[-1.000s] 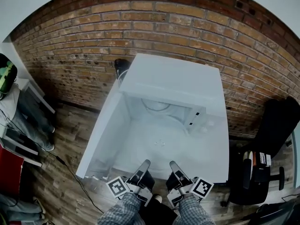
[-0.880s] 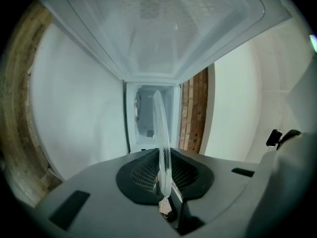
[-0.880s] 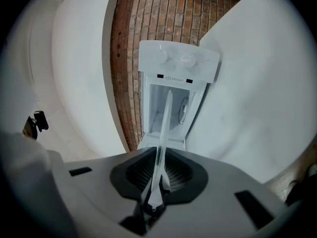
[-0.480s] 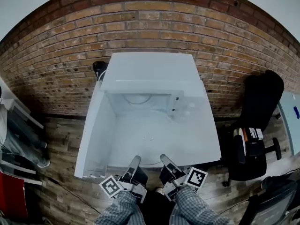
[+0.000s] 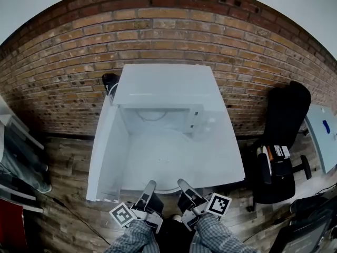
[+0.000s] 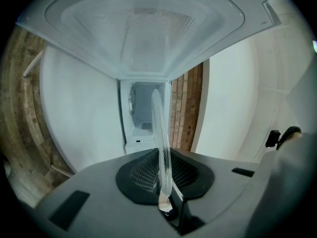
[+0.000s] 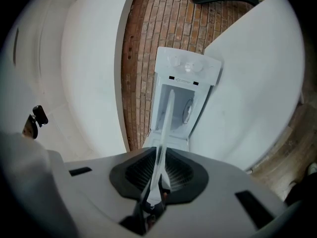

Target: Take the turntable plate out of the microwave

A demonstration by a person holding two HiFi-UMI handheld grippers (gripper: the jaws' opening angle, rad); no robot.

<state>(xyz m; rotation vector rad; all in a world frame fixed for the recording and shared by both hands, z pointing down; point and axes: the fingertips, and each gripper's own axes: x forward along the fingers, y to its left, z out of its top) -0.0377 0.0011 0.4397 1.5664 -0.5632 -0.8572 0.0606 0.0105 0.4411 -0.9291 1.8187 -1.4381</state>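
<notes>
Both are clenched on glass: the left hand-held gripper [image 6: 163, 180] and the right hand-held gripper [image 7: 157, 180] each pinch the near rim of the turntable plate [image 5: 164, 179], which spreads ahead of them above the table [image 5: 227, 165], outside the open microwave [image 5: 164, 84]. It looks stiff, slick and breakable, so two spread rim grips suit it.

Grips the near rim of the glass turntable plate [image 7: 166, 125] in the right gripper [image 7: 157, 192], jaws pressed onto it from both sides. Shows the plate edge-on, running straight ahead from the jaws. Faces the open microwave [image 7: 187, 71] beyond, brick wall [image 7: 143, 58] to its left.
</notes>
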